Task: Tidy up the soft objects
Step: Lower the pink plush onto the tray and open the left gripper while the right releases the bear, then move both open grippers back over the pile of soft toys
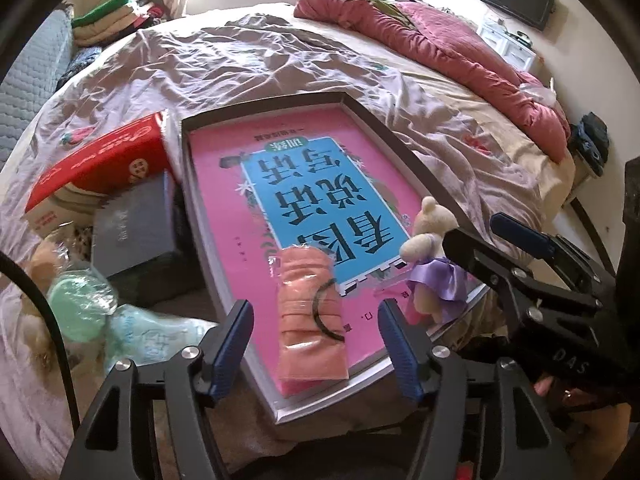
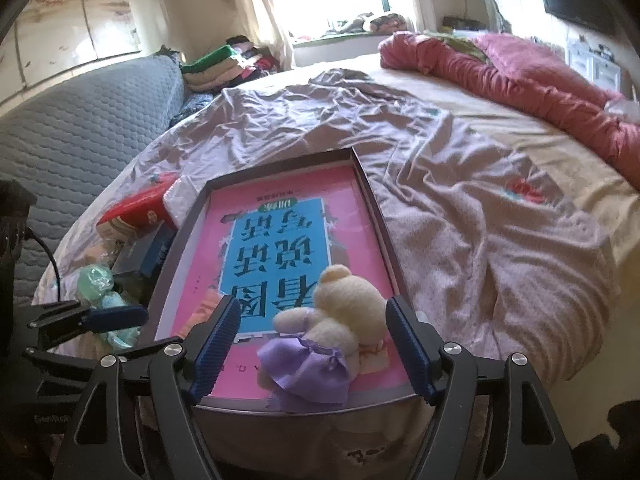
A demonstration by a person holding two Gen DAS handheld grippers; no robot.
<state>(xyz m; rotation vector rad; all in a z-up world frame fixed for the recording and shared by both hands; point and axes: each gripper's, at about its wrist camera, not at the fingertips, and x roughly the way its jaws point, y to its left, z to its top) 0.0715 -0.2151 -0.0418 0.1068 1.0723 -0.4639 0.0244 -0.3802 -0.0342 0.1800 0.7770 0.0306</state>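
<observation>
A rumpled bed (image 2: 500, 240) carries a grey tray (image 2: 376, 200) and red quilt (image 2: 540, 80).

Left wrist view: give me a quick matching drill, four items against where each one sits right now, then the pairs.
Things:
1. plush bear
2. orange packet
3. red box
4. pink quilt

Places:
A. heaped along the bed's far side
B. between the open left gripper fingers, on the book
C. outside the tray, on its left
D. at the book's right edge, near the right gripper

Pairs: 1-D, 2-B, 3-C, 4-A
</observation>
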